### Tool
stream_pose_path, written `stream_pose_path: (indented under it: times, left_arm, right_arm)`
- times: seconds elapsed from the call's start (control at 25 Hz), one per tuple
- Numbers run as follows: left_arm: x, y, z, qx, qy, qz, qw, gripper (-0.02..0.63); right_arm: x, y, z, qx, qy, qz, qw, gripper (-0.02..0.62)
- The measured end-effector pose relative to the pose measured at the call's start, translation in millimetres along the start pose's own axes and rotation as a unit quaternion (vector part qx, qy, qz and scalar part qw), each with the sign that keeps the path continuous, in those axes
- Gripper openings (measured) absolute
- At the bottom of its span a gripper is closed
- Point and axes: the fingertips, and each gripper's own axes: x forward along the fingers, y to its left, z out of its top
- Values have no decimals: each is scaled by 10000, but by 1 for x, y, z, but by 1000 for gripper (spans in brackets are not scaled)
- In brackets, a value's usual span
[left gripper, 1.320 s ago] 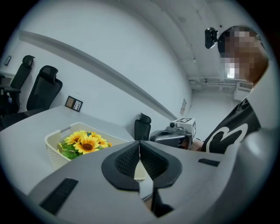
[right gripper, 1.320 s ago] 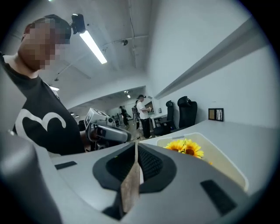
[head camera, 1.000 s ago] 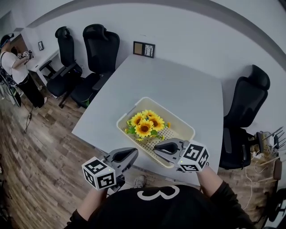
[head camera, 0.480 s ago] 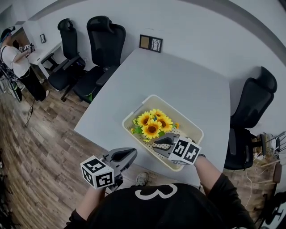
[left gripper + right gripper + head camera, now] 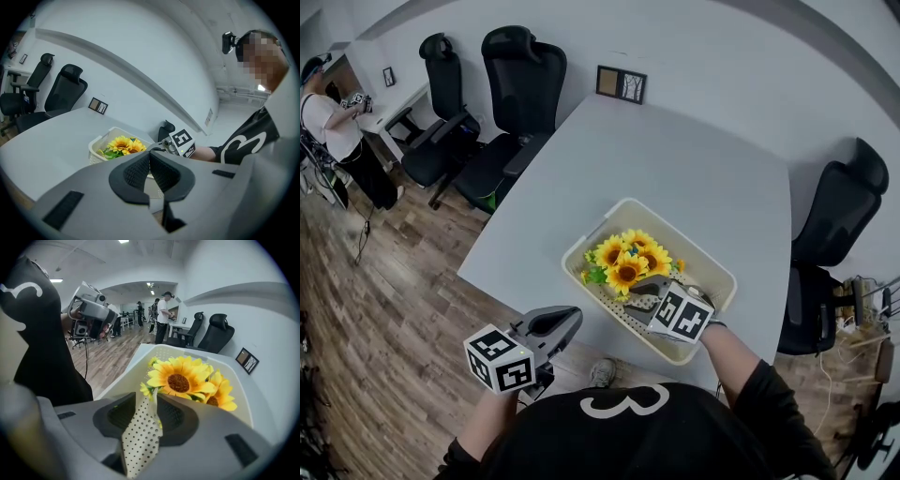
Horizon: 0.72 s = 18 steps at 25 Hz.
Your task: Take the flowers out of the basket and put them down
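My right gripper (image 5: 639, 292) in the basket (image 5: 717, 265) on the table (image 5: 675, 169), fingers just opening, half wide, dotted wrap (image 5: 138, 437) of the flowers (image 5: 628, 262) between them, my left gripper (image 5: 570, 317) apart, fingers together, empty

Blk long-sleeve top (image 5: 694, 445) w/ white "3" (image 5: 628, 403); grey L gripper (image 5: 569, 319), R gripper (image 5: 637, 294)

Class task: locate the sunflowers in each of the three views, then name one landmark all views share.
Head view: sunflowers at centre, in the cream basket.
Left gripper view: sunflowers left of centre.
Right gripper view: sunflowers at centre, close up.
Shared landmark: framed picture against the wall.
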Motion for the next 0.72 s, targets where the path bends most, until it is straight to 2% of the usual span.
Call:
stream_pose_path:
  times: [0.4,0.6,0.72]
  left_arm:
    - [0,13,-5,-47,74,85,9999,12]
    - [0,20,-3,-68,75,149,9998,12]
    - [-1,21,-3,-77,70,151,9998,12]
  right_arm:
    - [25,-17,-27,-480,753,-614,9941,150]
    - [29,-27,-32,-632,880,-842,9905,166]
    - [27,-28,-25,-660,757,-892,9909,166]
